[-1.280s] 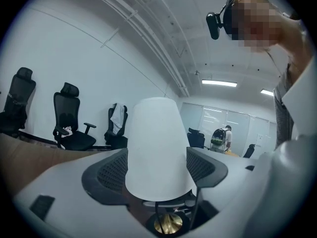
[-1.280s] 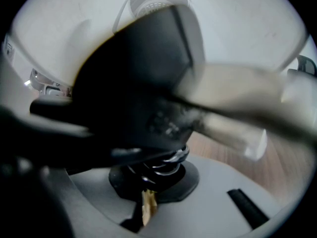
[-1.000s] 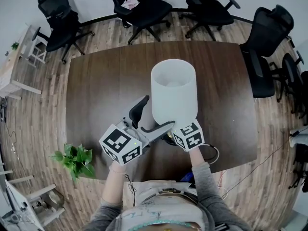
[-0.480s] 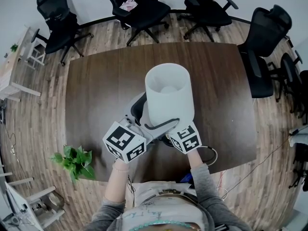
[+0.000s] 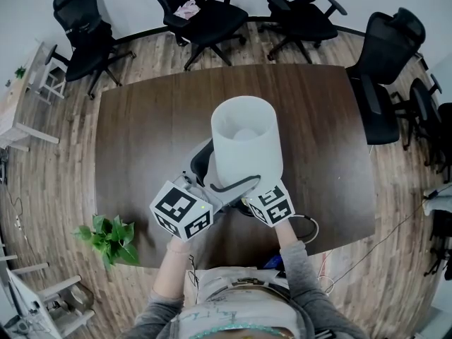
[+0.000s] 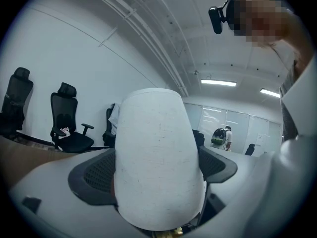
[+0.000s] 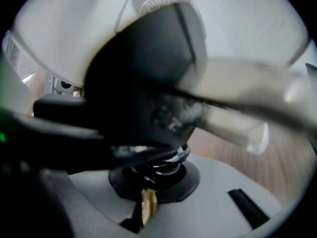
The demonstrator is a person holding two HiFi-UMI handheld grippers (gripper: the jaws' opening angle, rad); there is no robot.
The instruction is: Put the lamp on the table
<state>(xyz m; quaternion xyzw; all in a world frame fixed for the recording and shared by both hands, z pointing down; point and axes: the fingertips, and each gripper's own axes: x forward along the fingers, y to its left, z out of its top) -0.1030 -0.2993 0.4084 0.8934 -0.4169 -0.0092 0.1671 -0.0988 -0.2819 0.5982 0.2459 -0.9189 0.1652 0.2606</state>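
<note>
Lamp (image 5: 244, 147) over near half of table (image 5: 141, 126), base hidden under shade (image 6: 156, 172), can't tell if it's down yet. Right gripper (image 7: 148, 180) clenched low on lamp by metal neck. Left gripper (image 5: 229, 168) jaws have just been opening, now widest, straddling shade, not squeezing. Likely light, top-heavy; shade thin, probably dents easily, so carry by neck or base, the 2 left jaws only steadying shade
</note>
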